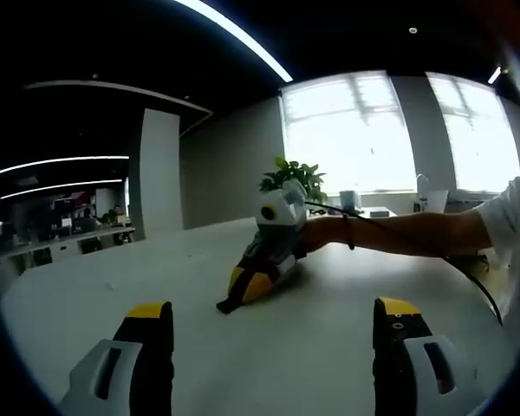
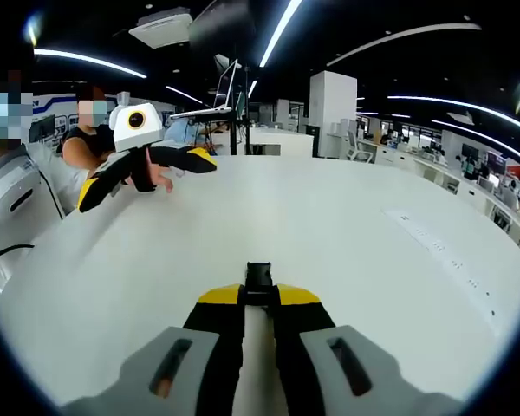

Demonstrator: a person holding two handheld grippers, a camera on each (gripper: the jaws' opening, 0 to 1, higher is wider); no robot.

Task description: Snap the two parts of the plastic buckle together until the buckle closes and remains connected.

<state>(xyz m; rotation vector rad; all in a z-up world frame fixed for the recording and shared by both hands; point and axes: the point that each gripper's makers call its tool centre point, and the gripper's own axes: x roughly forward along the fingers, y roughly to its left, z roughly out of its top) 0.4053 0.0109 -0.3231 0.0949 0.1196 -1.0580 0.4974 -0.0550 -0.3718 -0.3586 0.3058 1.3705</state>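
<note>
On the white table (image 1: 312, 329), seen from the left gripper view, the left gripper (image 1: 273, 342) has its two yellow-tipped jaws spread wide, with bare tabletop between them and nothing held. Ahead of them, near the middle of the view, the right gripper (image 1: 230, 303) rests with its tip down on the table, a person's hand (image 1: 316, 232) around its body and a forearm stretching off to the right. At that tip a small dark piece shows, too small to tell apart from the jaws. Behind it stands a potted plant (image 1: 293, 176).

From the right gripper view, the left gripper (image 2: 147, 178) hangs above the far left of the table (image 2: 373, 251), jaws parted. Lower at centre, the right gripper (image 2: 259, 296) has its jaws drawn nearly together on a black buckle part (image 2: 258, 276), which juts forward from between the yellow tips and lies just above the tabletop.
</note>
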